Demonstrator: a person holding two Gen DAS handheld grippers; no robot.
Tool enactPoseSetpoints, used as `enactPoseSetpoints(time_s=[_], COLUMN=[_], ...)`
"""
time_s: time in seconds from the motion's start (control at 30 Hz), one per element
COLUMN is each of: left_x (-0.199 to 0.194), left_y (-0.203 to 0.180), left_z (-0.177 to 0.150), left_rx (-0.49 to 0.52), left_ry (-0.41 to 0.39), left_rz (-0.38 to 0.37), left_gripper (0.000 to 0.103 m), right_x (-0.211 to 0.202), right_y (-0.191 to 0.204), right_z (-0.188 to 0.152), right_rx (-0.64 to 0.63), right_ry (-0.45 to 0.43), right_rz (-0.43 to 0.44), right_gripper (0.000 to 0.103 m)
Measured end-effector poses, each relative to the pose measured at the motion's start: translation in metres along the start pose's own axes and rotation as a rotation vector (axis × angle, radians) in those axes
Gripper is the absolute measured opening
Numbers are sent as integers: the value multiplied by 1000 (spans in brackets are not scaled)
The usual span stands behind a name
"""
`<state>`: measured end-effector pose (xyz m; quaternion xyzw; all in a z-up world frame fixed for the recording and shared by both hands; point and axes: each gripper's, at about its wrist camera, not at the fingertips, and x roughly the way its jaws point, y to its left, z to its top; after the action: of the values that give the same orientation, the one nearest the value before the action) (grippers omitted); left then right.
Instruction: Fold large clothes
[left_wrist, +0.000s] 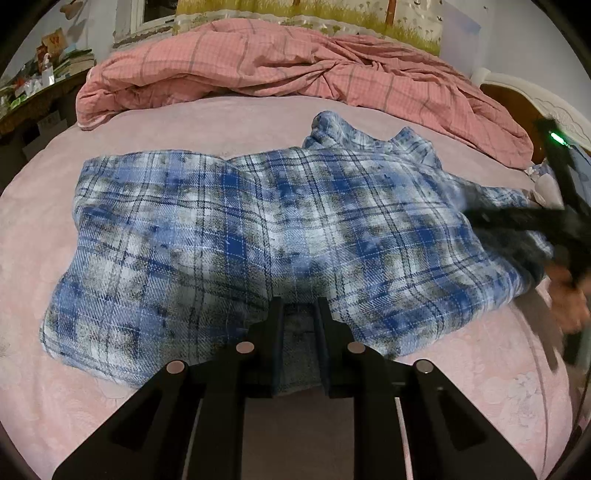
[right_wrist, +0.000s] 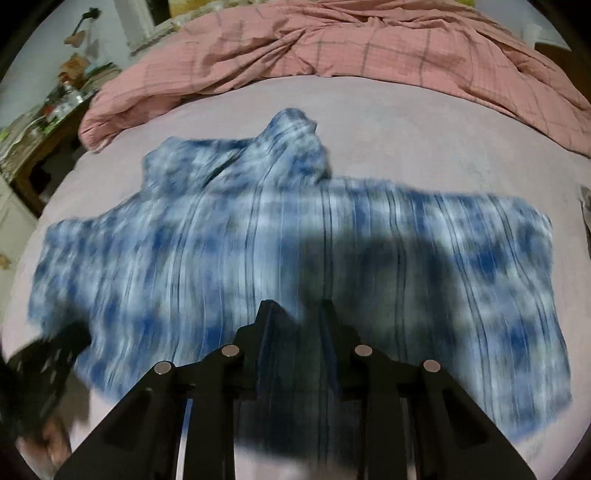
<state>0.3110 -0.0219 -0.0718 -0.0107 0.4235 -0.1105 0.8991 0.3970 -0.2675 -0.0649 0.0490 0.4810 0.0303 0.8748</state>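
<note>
A blue plaid shirt (left_wrist: 258, 229) lies spread across the pink bed sheet (left_wrist: 37, 229), collar end toward the far side. At its near hem my left gripper (left_wrist: 300, 306) is shut on the shirt, with a fold of plaid cloth filling the narrow gap between the fingers. A hand (left_wrist: 569, 299) carries my right gripper (left_wrist: 480, 219), a black blur over the shirt's right edge. In the right wrist view the shirt (right_wrist: 258, 240) is smeared by motion. My right gripper (right_wrist: 301, 306) hovers over its near part, jaws slightly apart, casting a shadow, with no cloth visibly pinched. My left gripper (right_wrist: 51, 362) shows at the lower left.
A crumpled pink checked duvet (left_wrist: 295, 66) is heaped along the far side of the bed. A cluttered wooden desk (left_wrist: 33, 92) stands past the left edge, and a white headboard (left_wrist: 517, 85) rises at the right. Bare sheet surrounds the shirt.
</note>
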Motion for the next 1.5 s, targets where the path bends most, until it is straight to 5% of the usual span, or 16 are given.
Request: enactPoseSetpoints(time_s=[0.17,0.33,0.63,0.9,0.97,1.07,1.17,1.23,1.5], left_x=[1,1,1,1,1,1,1,1,1], left_y=[-6,-6,-6,-9,-10,-10,-11,-12,-16], left_z=[1,1,0,-2,-2,-2,-2,-2,-3], left_rx=[27,26,34,45,51,49,51,66,73], left_ry=[-8,-7,-16,-18,-20,-19,-18,-22,-20], left_rz=[34,34,45,62,68,67,69,86,92], left_gripper=[17,17,17,17,17,17,17,17,17], right_x=[21,21,-49,-91,-108,-108,-106,-112,-82], right_y=[3,-8,-8,-29,-43,-81,-122,-142,-166], right_z=[36,33,-71,-125,-125,-120,-123,-130,-111], right_rx=[18,68,-86,-89,-66,136,372,503,581], right_ry=[1,12,4,-82,-198,-191,-206,-288,-248], right_rz=[-44,-8,87,97,8,70,115,77,176], right_gripper=[28,27,9,9,16,50,52,66,72])
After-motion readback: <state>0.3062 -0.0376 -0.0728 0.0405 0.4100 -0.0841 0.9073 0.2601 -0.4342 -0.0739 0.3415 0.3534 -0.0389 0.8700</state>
